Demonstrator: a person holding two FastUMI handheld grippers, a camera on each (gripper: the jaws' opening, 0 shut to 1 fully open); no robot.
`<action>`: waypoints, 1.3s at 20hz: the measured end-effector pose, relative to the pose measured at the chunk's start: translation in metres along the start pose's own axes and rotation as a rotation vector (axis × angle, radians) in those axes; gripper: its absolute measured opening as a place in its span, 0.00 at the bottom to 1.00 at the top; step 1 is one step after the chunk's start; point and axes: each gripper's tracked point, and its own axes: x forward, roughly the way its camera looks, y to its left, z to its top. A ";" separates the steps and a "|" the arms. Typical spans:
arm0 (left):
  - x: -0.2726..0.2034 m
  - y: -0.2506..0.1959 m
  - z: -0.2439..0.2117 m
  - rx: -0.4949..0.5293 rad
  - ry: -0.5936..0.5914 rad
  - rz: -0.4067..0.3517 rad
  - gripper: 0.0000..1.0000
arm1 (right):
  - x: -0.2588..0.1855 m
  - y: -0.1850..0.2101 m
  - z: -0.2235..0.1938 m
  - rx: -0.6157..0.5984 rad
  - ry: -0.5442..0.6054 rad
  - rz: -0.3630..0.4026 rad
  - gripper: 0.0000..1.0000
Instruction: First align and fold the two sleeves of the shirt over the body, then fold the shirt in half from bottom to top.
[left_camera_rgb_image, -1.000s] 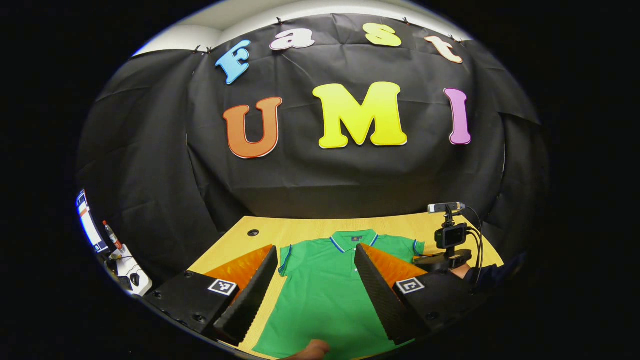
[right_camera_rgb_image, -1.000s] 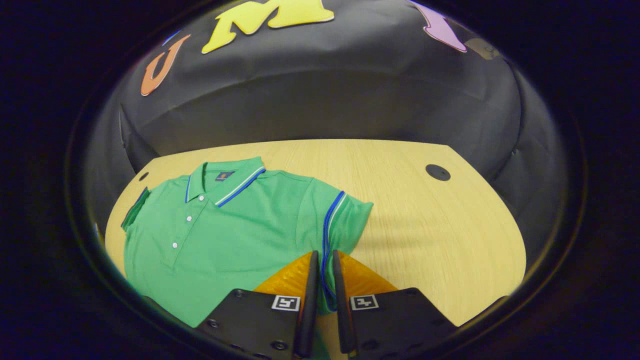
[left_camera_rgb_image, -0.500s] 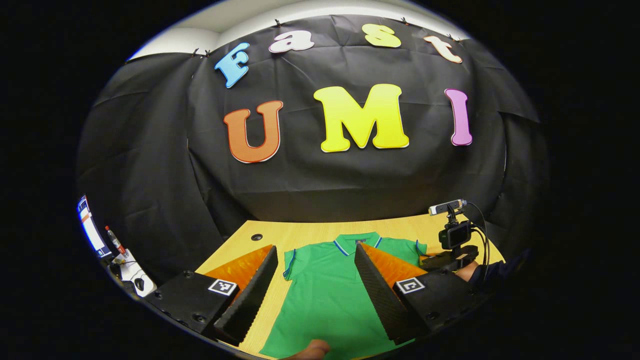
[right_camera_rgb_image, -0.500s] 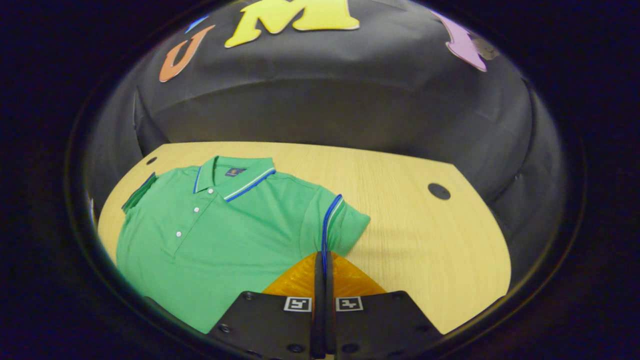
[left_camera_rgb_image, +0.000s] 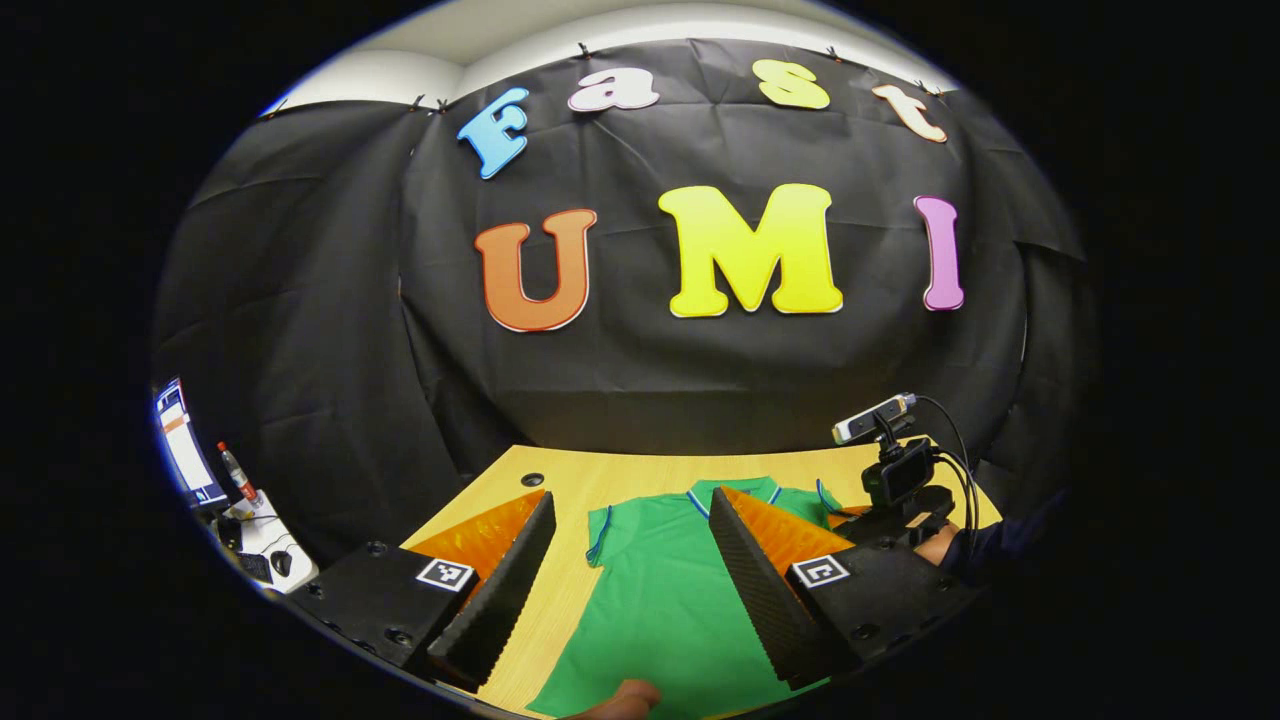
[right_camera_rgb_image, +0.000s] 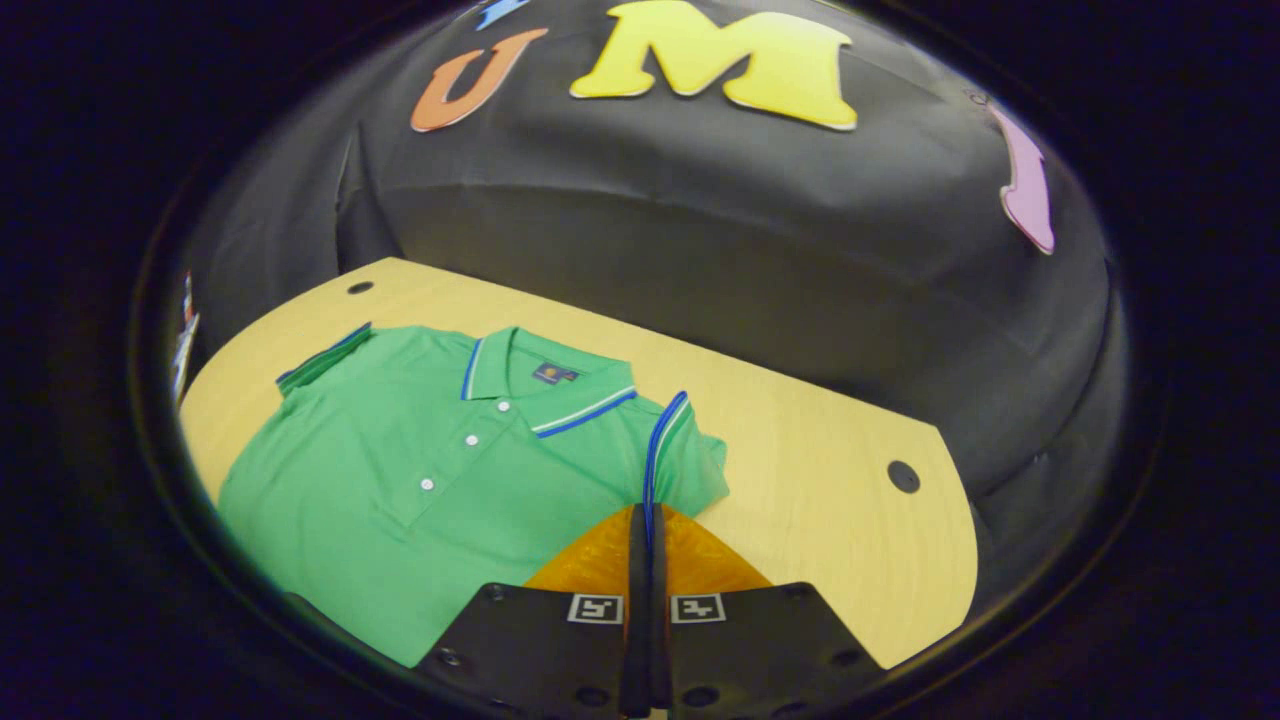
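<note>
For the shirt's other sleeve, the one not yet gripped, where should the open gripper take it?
Grip the free sleeve at its striped cuff, coming in from the outer side over the table. The cuff lies flat and projects past the body, so the open left gripper could probably straddle it.

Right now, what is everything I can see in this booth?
Polo shirt: one, green with blue trim, flat on the table.
Right sleeve: one, its blue-striped cuff pinched and lifted off the table.
Table: one, light wood, with round dark holes.
Wall cloth: one, black, behind the table.
Side clutter: white things and a red-capped bottle, far left.
Right gripper: jaws shut on the sleeve cuff.
Left gripper: jaws open above the shirt.
Hand: one, dark-sleeved, holding the right gripper.
</note>
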 end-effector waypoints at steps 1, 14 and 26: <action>0.000 0.005 -0.002 -0.006 0.003 0.011 0.99 | 0.002 0.011 0.001 -0.034 0.002 0.017 0.02; 0.006 0.055 -0.023 -0.047 0.045 0.081 0.99 | -0.002 0.055 -0.005 -0.075 0.040 0.062 0.47; 0.066 0.086 -0.040 -0.088 0.025 -0.050 1.00 | -0.154 0.002 0.060 0.150 -0.178 -0.088 0.96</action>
